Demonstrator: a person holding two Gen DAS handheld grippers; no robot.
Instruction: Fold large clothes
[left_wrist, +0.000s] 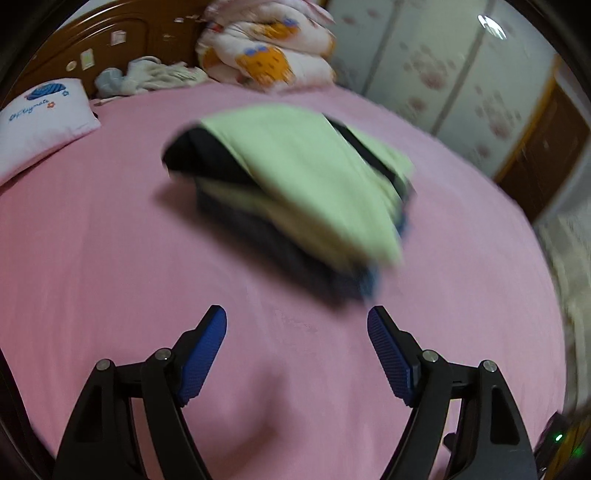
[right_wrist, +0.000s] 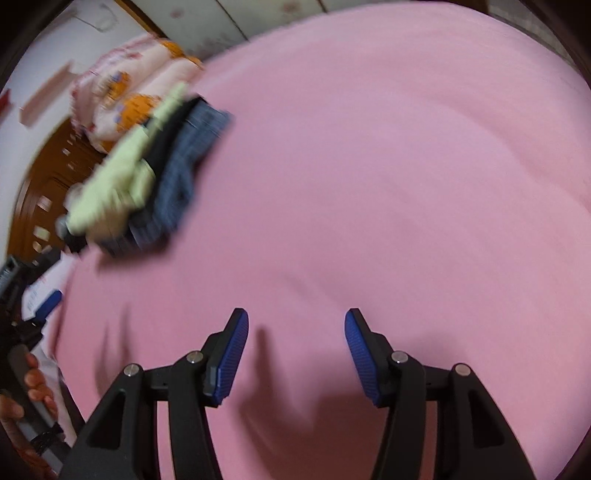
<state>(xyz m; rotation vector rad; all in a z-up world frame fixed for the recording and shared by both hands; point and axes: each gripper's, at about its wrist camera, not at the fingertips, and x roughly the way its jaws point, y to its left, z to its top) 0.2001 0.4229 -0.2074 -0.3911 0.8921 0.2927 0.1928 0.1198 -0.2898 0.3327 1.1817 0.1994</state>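
A folded stack of clothes (left_wrist: 295, 192), light green on top with black and dark blue layers beneath, lies on the pink bed sheet (left_wrist: 110, 258). My left gripper (left_wrist: 296, 319) is open and empty, hovering over the sheet just short of the stack's near edge. In the right wrist view the same stack (right_wrist: 147, 177) lies far off to the left. My right gripper (right_wrist: 296, 321) is open and empty above bare pink sheet (right_wrist: 388, 184). Both views are motion-blurred.
A white pillow (left_wrist: 40, 122) lies at the far left, crumpled clothes (left_wrist: 147, 75) and a rolled quilt (left_wrist: 266, 48) by the brown headboard (left_wrist: 110, 40). A wardrobe (left_wrist: 443, 74) stands beyond the bed's right edge. A hand holding the other gripper's handle (right_wrist: 26, 384) shows at lower left.
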